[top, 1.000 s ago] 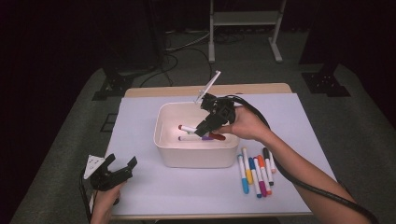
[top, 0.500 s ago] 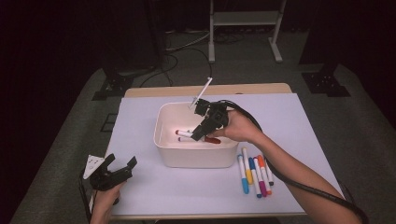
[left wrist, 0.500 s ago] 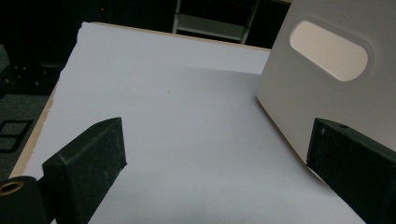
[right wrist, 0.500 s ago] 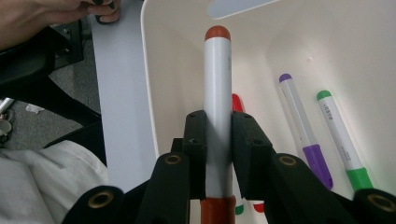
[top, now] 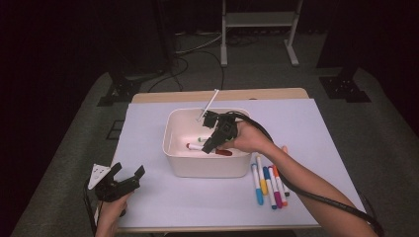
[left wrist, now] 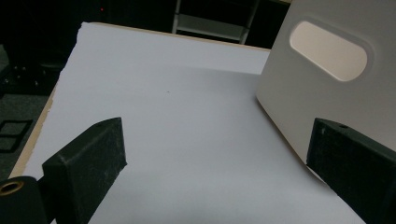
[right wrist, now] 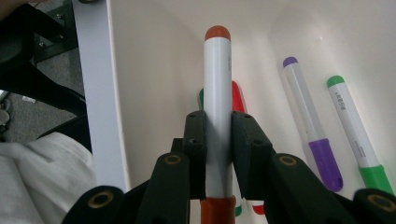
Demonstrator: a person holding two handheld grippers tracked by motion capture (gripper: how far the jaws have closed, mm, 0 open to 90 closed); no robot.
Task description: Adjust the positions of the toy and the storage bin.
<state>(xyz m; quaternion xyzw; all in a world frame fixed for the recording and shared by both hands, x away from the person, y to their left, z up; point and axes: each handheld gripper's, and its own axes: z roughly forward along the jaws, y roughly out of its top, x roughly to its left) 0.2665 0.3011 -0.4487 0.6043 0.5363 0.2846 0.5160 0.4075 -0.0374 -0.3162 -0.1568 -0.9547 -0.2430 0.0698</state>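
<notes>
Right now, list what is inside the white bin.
In the bin: a purple marker, a green marker and a red one on the floor. The right hand-held gripper holds an orange-capped marker above them, covering part of the red marker and another green tip.

R gripper (top: 213, 141) in white bin (top: 207, 168) w/ marker | L gripper (top: 129, 177) open, front-left | markers (top: 269, 181) right of bin
</notes>
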